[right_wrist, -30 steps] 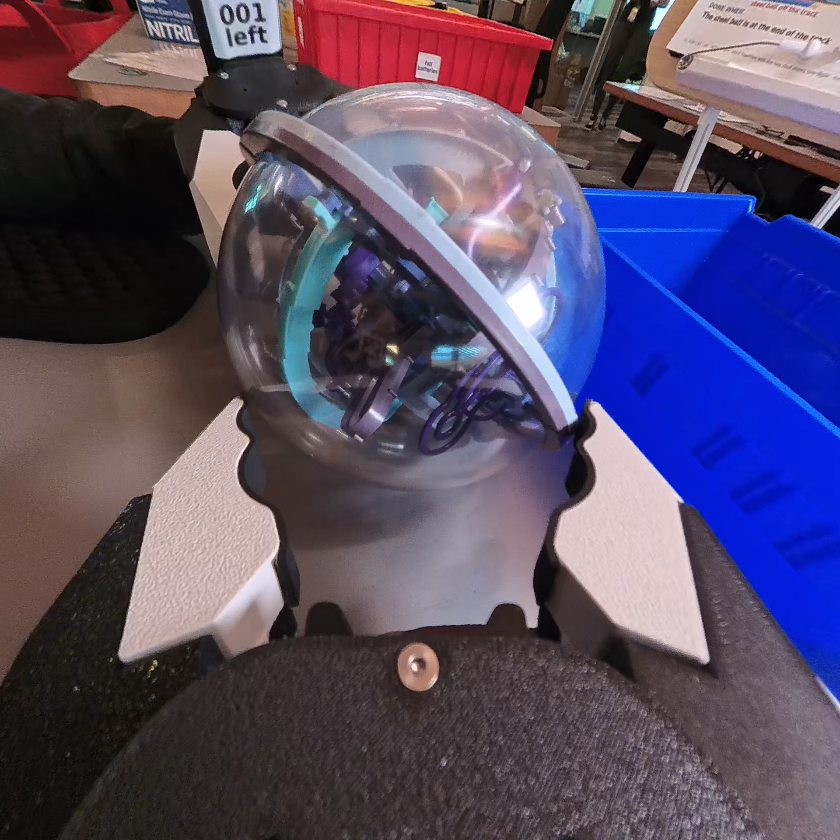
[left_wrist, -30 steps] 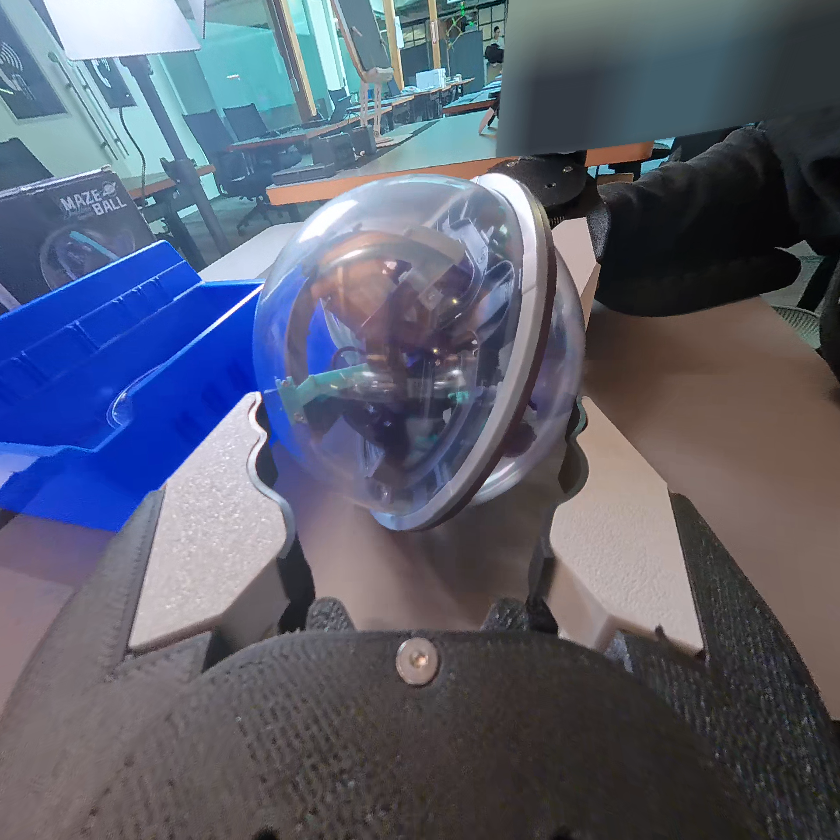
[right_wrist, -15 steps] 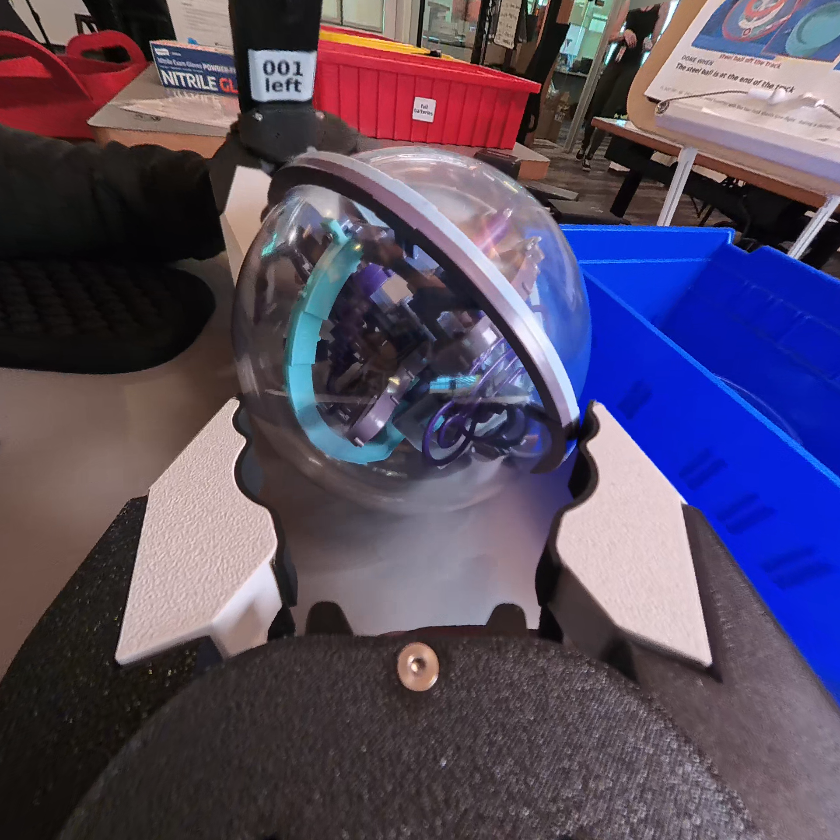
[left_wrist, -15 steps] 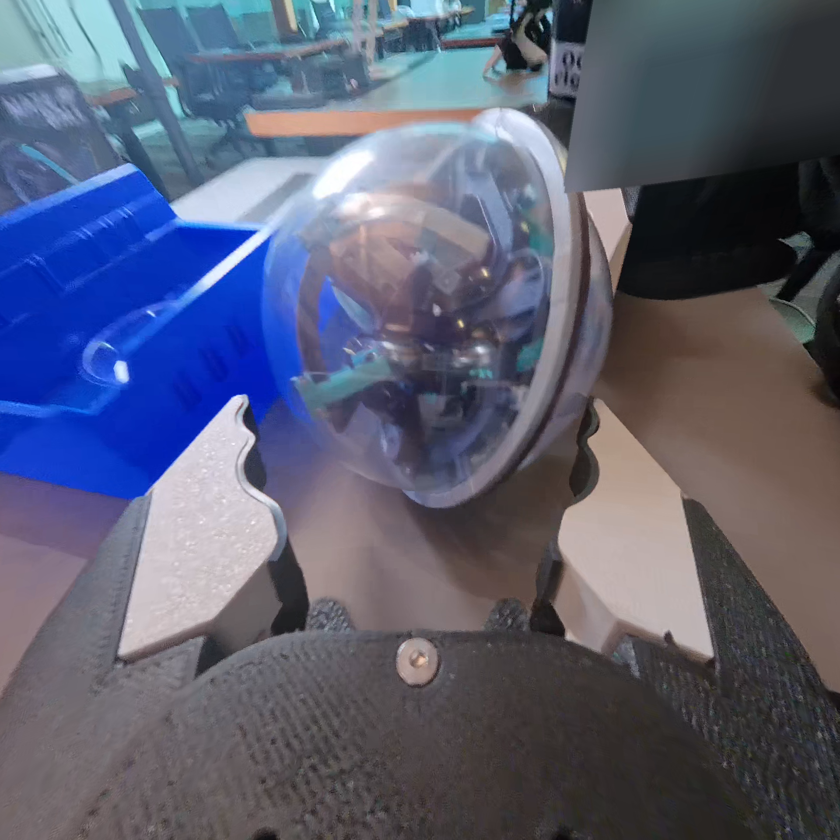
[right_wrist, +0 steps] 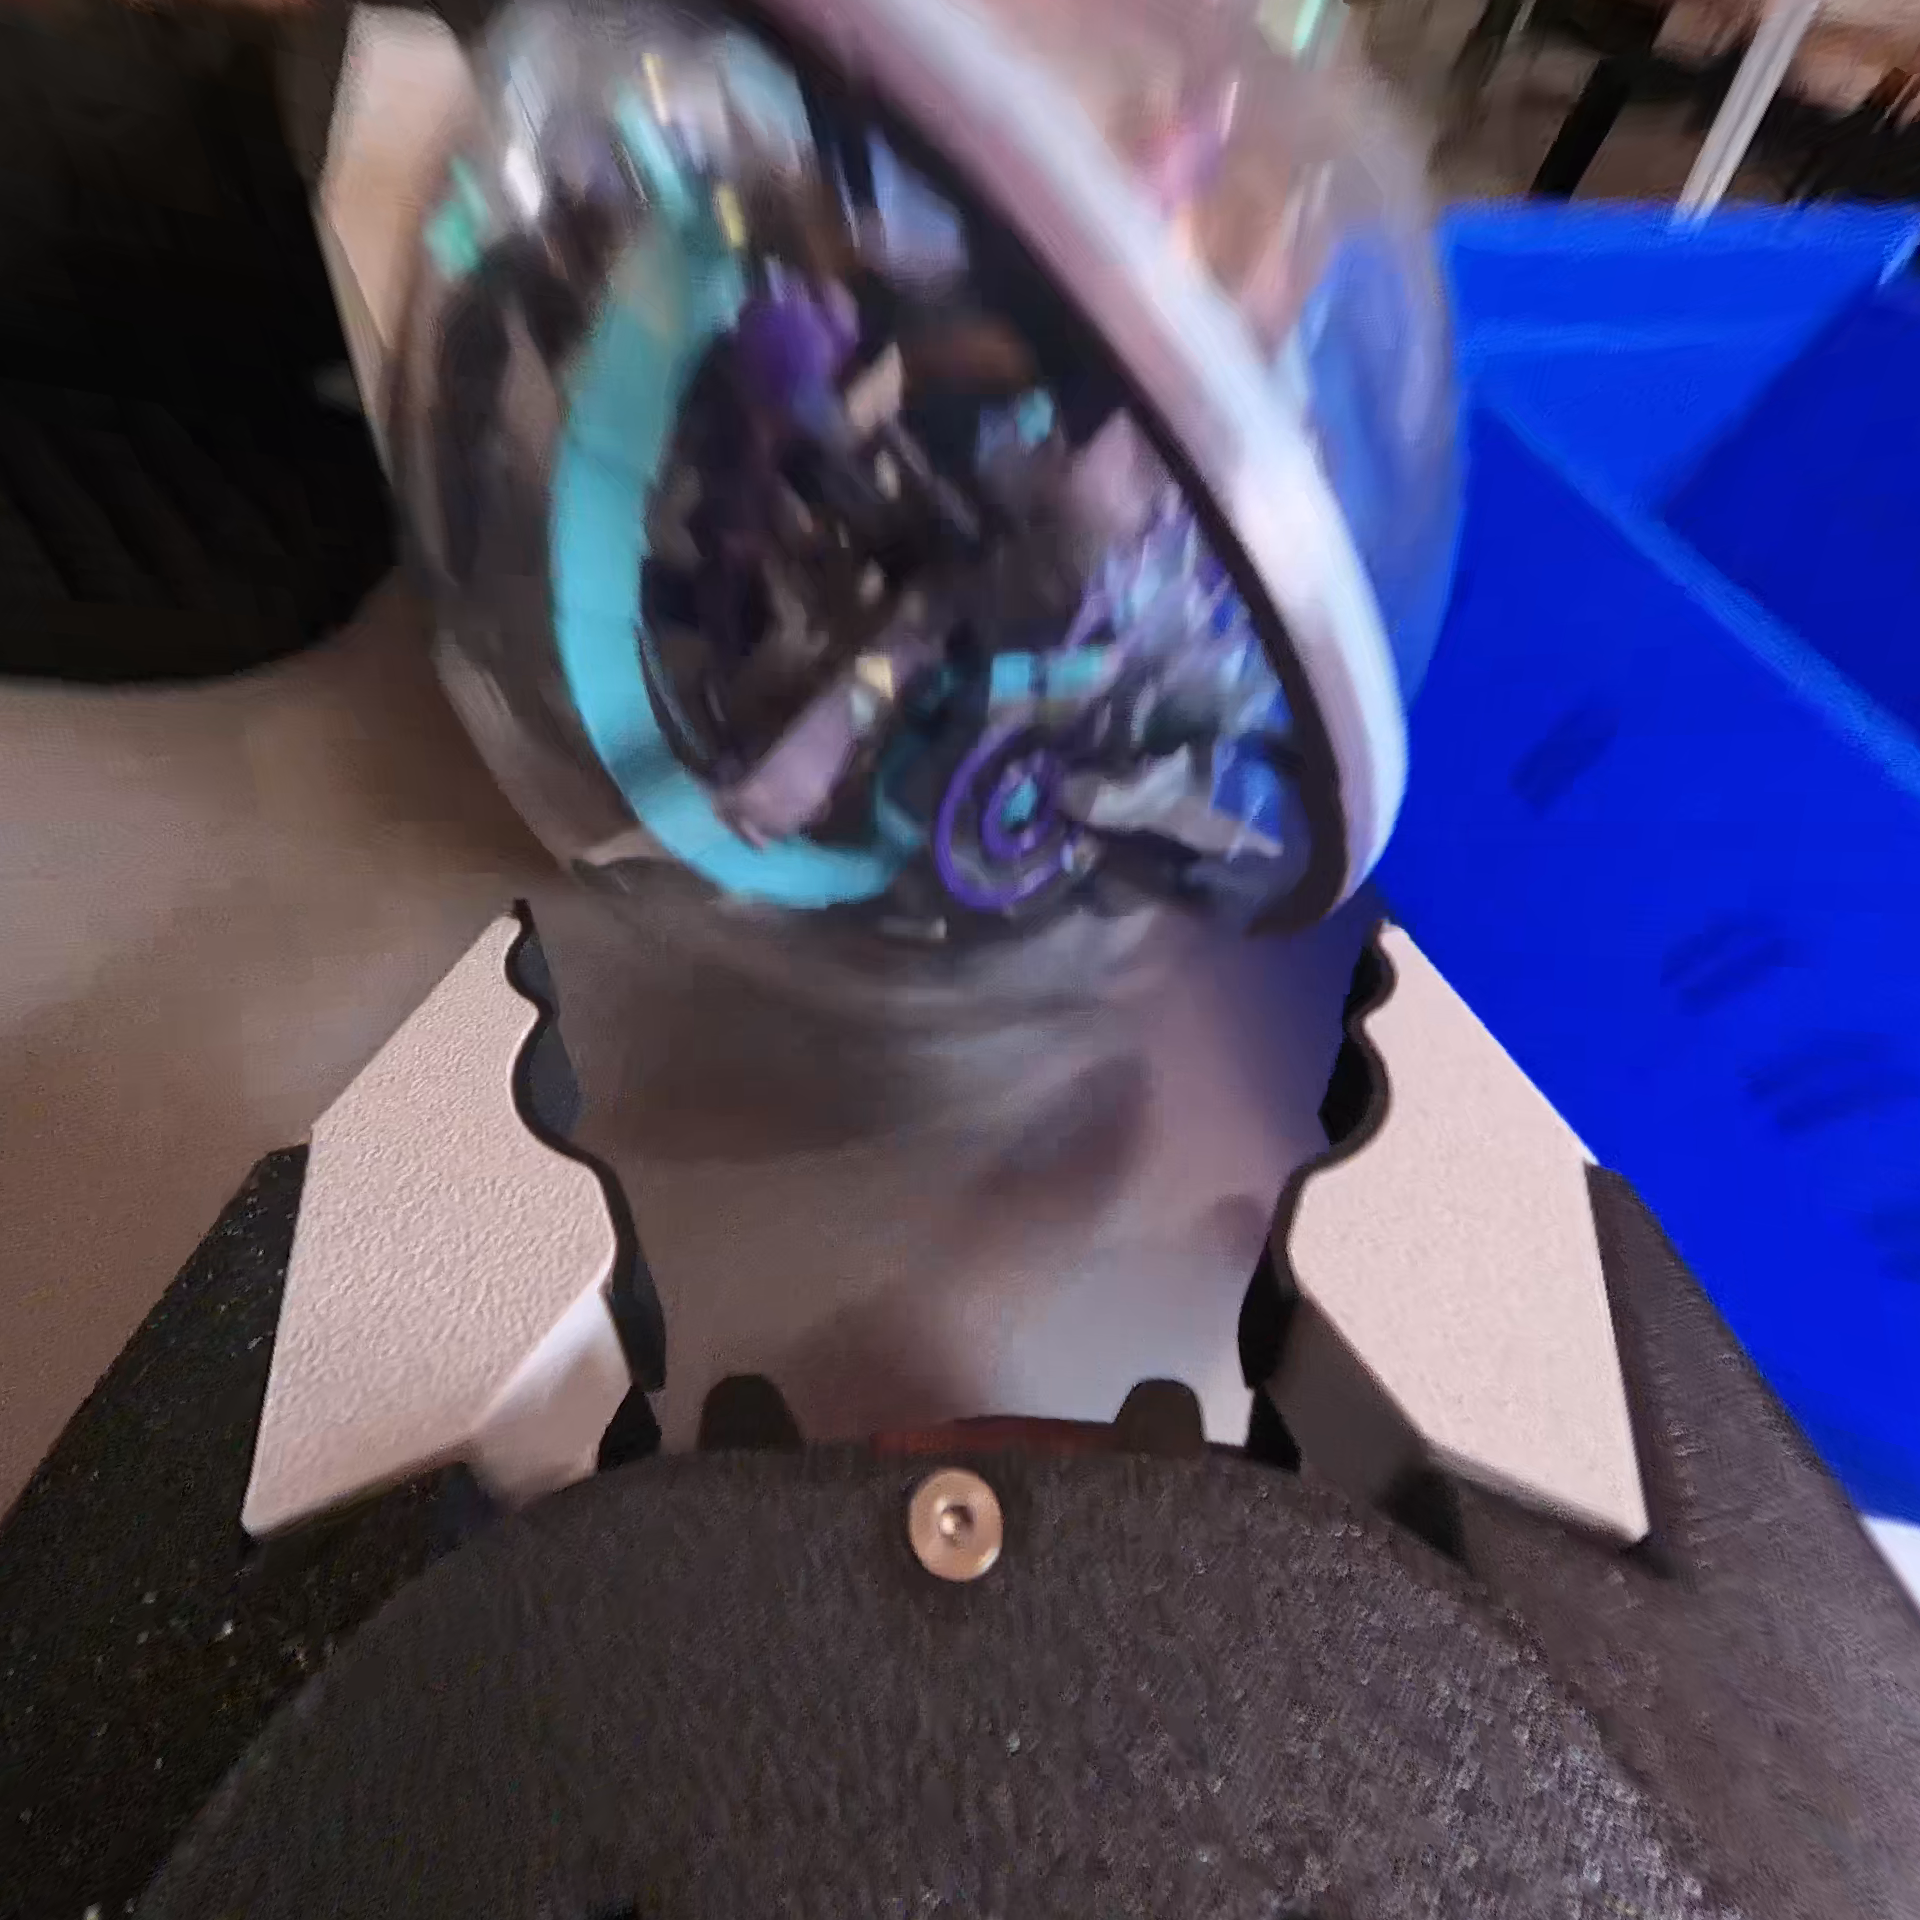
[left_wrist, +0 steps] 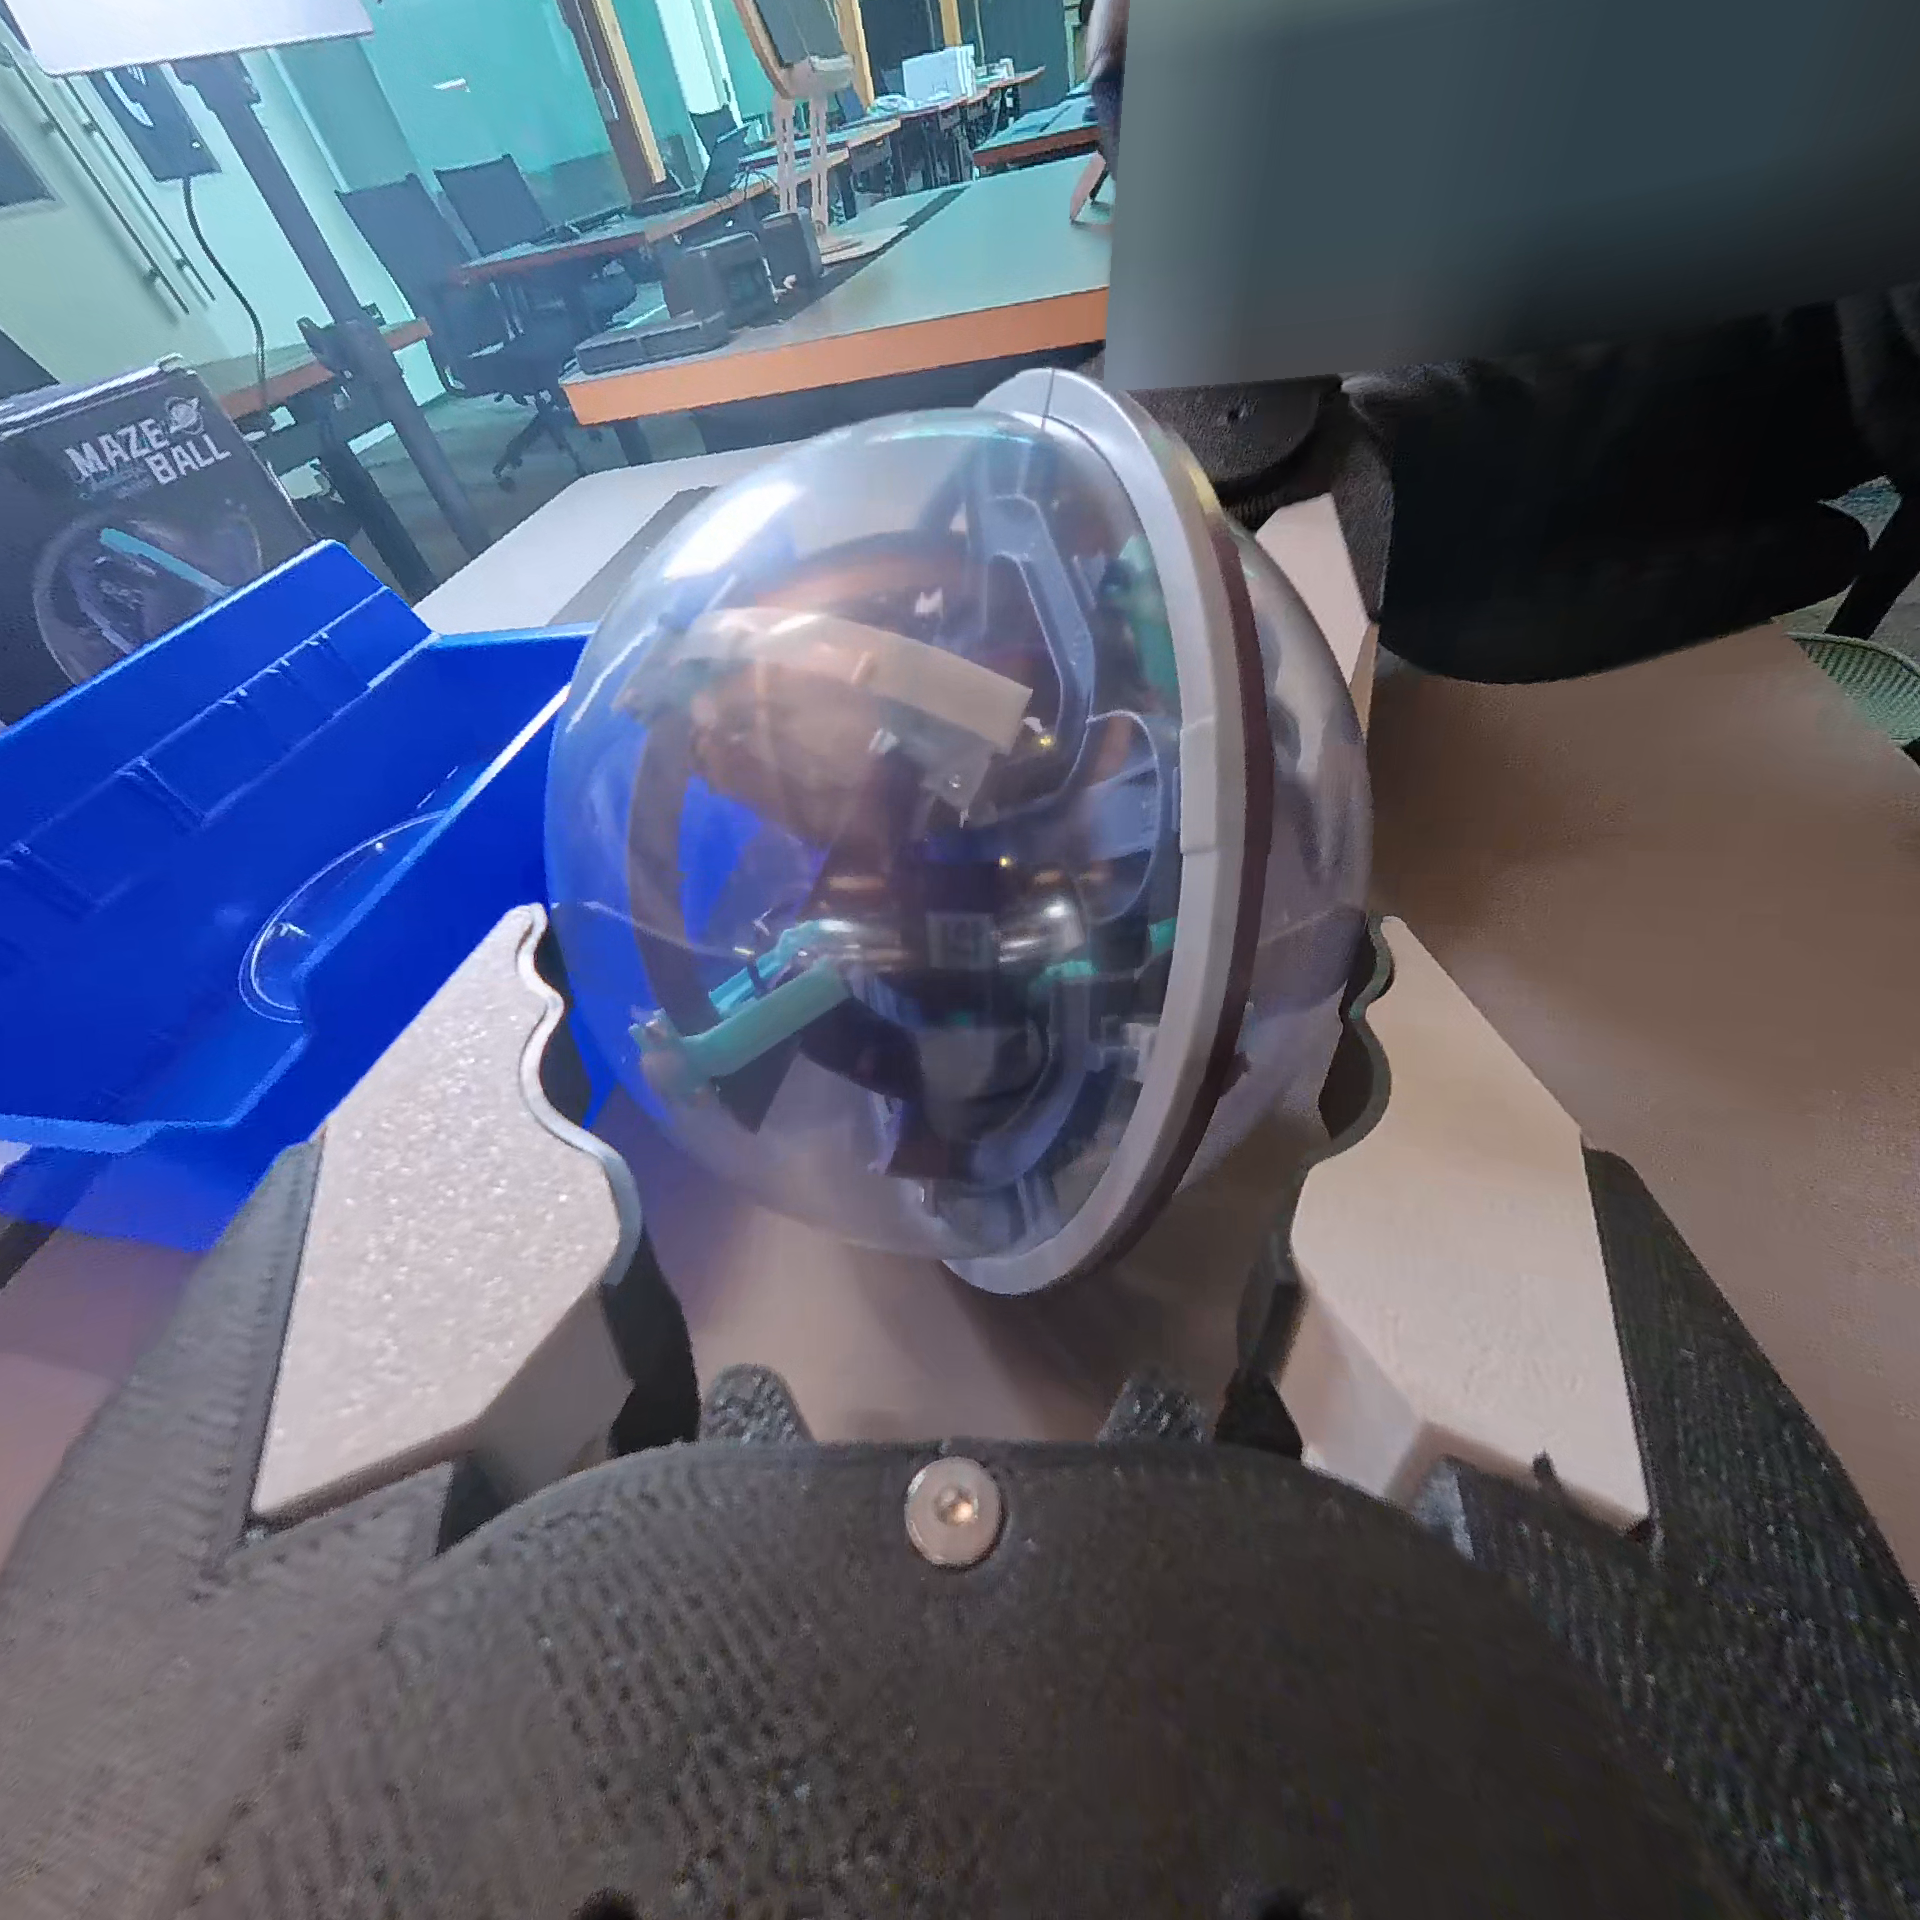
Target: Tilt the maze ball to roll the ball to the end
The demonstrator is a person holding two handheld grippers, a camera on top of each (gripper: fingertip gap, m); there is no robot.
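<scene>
Long tables [left_wrist: 831, 343] with orange edges, far back in a big room. Black chairs [left_wrist: 488, 239] beside them (all pushed in close). Pale green walls [left_wrist: 94, 270] and glass panels [left_wrist: 540, 114] behind. A dark pole [left_wrist: 301, 239] standing at the left. Soft, bright light all over. A tan tabletop [left_wrist: 1662, 883] up close.

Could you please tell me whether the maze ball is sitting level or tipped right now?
Tipped. The grey seam ring around the maze ball runs steeply slanted in both wrist views, not level.
</scene>
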